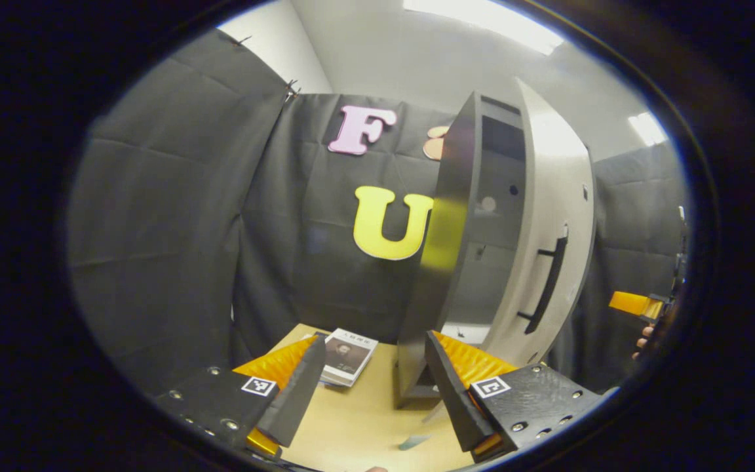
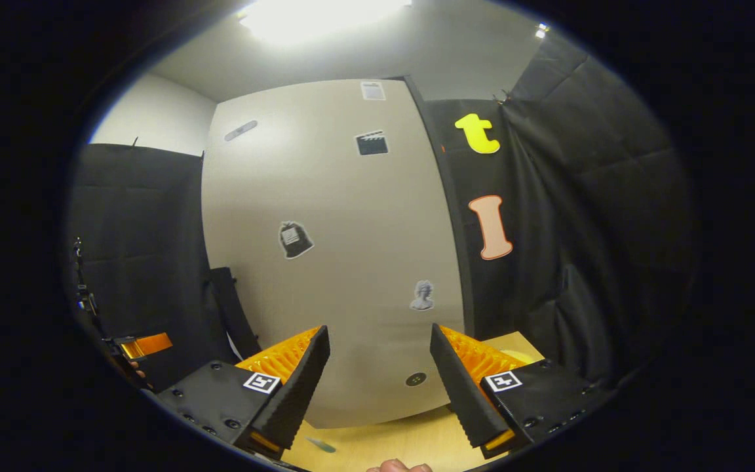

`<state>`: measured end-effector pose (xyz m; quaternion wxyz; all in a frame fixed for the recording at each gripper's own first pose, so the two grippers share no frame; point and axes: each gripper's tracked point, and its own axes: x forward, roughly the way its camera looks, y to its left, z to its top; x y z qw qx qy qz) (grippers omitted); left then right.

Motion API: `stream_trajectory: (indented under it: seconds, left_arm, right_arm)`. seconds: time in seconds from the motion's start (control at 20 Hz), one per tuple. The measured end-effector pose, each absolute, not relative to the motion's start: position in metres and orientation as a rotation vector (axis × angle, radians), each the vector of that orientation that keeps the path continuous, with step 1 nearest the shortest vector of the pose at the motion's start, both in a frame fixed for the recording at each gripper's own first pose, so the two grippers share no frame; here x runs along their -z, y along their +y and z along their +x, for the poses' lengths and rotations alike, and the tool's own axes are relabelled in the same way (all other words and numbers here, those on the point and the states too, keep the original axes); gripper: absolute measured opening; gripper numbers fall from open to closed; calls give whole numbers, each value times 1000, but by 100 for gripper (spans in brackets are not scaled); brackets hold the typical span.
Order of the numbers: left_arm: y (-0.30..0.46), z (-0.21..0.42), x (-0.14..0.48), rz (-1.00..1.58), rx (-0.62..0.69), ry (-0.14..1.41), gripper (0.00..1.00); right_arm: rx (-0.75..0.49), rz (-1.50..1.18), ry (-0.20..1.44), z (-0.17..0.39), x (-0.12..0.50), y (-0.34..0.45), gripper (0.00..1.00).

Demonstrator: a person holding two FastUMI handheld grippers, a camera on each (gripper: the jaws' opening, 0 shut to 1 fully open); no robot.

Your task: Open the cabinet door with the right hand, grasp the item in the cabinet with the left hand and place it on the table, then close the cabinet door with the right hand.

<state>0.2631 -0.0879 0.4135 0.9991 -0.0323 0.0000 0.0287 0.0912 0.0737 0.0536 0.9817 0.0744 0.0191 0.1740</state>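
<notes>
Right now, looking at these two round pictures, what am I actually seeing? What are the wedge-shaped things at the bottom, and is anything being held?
No robot here: a person holds a two-finger gripper in each hand, and each carries a fisheye camera looking along its own fingers. Those wedges are the fingers.

In the left gripper view, the left gripper is open and holds nothing. Ahead stands a small cabinet on a wooden table, its pale door swung partly open, a dark bar handle on the front. A booklet lies on the table beside the cabinet.

In the right gripper view, the right gripper is also open and holding nothing, facing a pale cabinet panel dotted with small stickers.

Each view catches the other gripper far off at its edge.
</notes>
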Motion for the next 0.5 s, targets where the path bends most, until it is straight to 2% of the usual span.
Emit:
stream_trajectory:
  seconds: [0.05,0.15,0.2,0.25,0.3,0.35,0.5]
  left_arm:
    - [-103,262,-423,-56,-49,-25,89]
    - [-135,257,-442,-55,-29,-77,96]
    - [-149,257,-445,-64,-19,-90,88]
    - [-164,257,-443,-73,-11,-97,95]
    - [-175,258,-444,-77,-17,-102,88]
    - [-181,259,-442,-79,-31,-103,92]
    - [-207,261,-433,-76,-68,-99,93]
  right_arm:
    - [-348,153,32,94,-57,61,98]
    - [-324,149,23,103,-58,33,97]
    - [-314,143,23,107,-58,20,97]
    - [-310,140,25,112,-57,10,97]
    - [-310,141,30,117,-56,1,97]
    - [-312,145,36,121,-55,-7,97]
    - [-323,144,45,132,-52,-29,98]
